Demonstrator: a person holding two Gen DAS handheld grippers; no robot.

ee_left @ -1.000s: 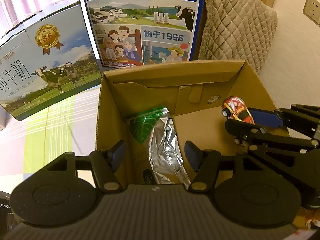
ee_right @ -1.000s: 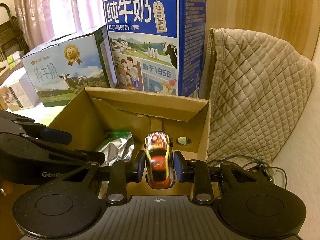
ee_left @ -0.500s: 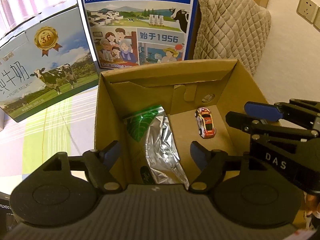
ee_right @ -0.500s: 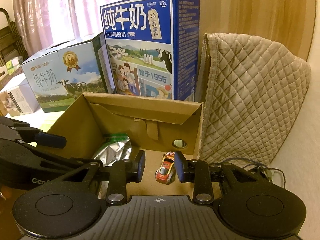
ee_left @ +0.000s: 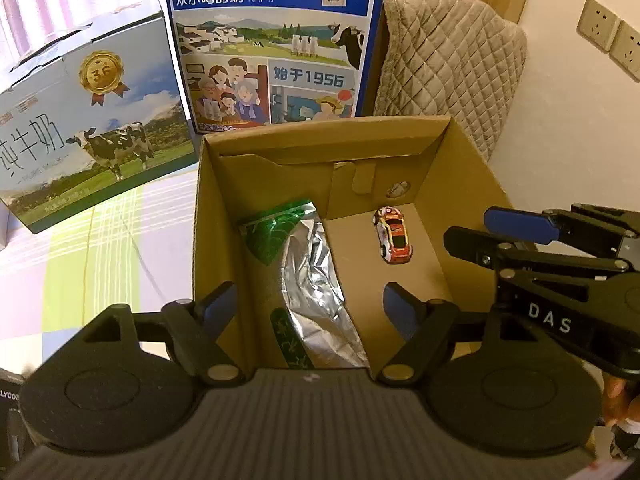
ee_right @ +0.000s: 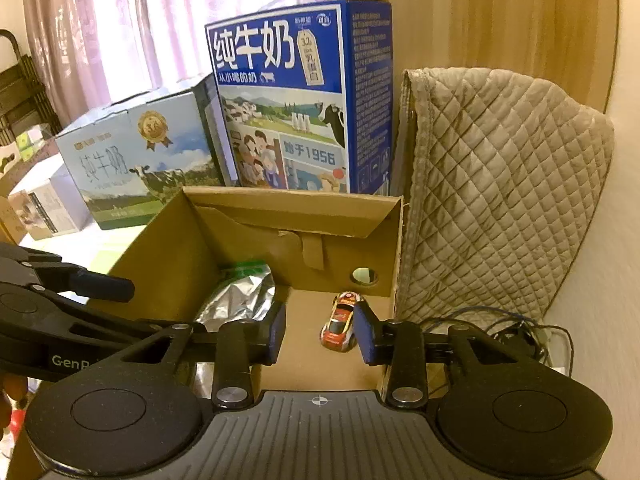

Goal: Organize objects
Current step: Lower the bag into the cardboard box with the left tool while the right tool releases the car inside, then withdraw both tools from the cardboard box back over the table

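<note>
Cardboard box (ee_left: 216,216) holds a foil pouch (ee_left: 316,280) along its left wall and a toy car (ee_left: 393,235) near its far right corner. Both the left gripper (ee_left: 310,304) and right gripper (ee_right: 320,334) hang spread and empty above the box; a careless pass could clip its rim.

This is a lived-in room of a home. Sheer pink curtains (ee_right: 132,24) hang over a bright window, a wood-panelled wall (ee_right: 500,12) stands behind, and a quilted beige cover (ee_right: 500,184) drapes some furniture. Retail milk cartons (ee_right: 296,96) sit on a checked cloth (ee_left: 100,248), wall sockets (ee_left: 612,36) are set in plaster, and cables (ee_right: 512,324) trail nearby.
</note>
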